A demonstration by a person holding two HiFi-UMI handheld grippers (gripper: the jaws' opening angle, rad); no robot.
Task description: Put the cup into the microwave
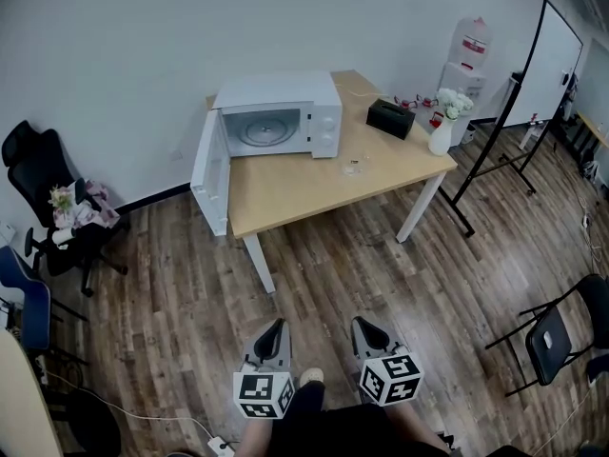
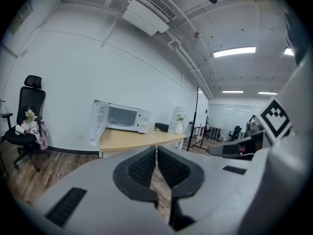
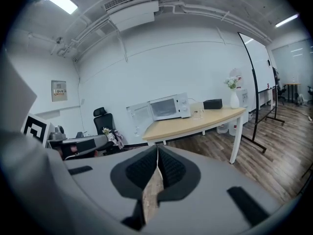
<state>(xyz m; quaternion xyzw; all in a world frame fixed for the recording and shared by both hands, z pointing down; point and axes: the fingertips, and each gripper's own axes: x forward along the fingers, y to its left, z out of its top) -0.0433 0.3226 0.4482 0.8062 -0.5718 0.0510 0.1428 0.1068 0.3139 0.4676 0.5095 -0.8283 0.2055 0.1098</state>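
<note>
Two units checked. Left hand-held gripper: jaws together, nothing between the pads. Right hand-held gripper: jaws together, likewise empty. Held side by side over the wooden floor, well short of the table. Cup noted well ahead of both hand-held grippers, standing on the table, held by neither. Microwave beyond the cup and a little to its left, at the table's far edge, door swung wide open, turntable visible inside.
</note>
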